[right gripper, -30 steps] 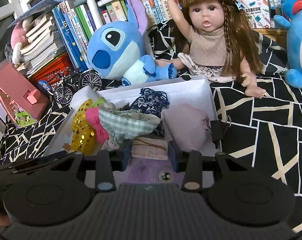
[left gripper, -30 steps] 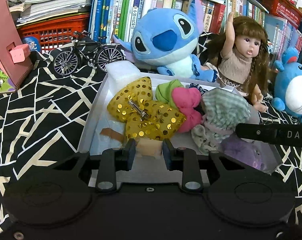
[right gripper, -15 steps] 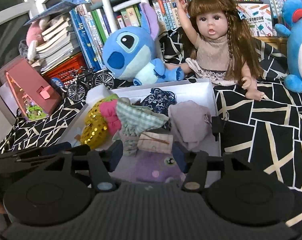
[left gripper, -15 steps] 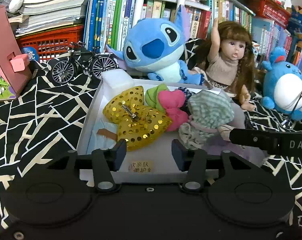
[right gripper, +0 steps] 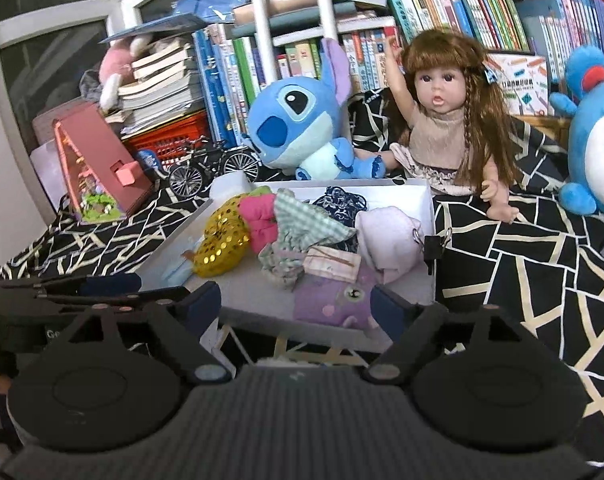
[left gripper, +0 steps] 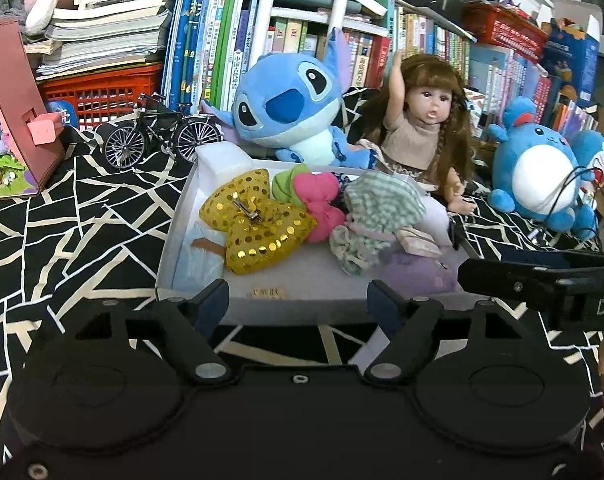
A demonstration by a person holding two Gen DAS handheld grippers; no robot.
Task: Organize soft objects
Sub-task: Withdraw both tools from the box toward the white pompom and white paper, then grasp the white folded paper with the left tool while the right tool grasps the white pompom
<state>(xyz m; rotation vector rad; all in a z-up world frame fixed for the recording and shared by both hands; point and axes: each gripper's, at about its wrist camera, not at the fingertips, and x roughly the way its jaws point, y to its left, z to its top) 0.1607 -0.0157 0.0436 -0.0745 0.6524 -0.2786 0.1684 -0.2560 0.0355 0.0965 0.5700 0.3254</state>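
A white tray (left gripper: 178, 216) (right gripper: 427, 204) on the black patterned cloth holds soft items: a gold sequin bow (left gripper: 258, 228) (right gripper: 222, 240), a pink bow (left gripper: 321, 204) (right gripper: 260, 216), a green checked cloth (left gripper: 381, 200) (right gripper: 305, 220), a purple plush (left gripper: 417, 272) (right gripper: 333, 300), a pale pink cloth (right gripper: 389, 236) and a dark blue patterned piece (right gripper: 341, 200). My left gripper (left gripper: 298, 300) is open and empty at the tray's near edge. My right gripper (right gripper: 296, 300) is open and empty, just before the tray's near edge.
Behind the tray sit a blue Stitch plush (left gripper: 290, 112) (right gripper: 298, 128), a doll (left gripper: 421, 132) (right gripper: 445, 120) and a blue round plush (left gripper: 541, 176) (right gripper: 593, 148). A model bicycle (left gripper: 162, 136) (right gripper: 214, 164), a pink toy house (left gripper: 10, 112) (right gripper: 98, 160), a red basket (left gripper: 102, 92) and bookshelves stand at the back.
Both grippers have drawn back from inside the tray to its near edge and have opened wide. The small tan items they were shut on now lie in the tray.
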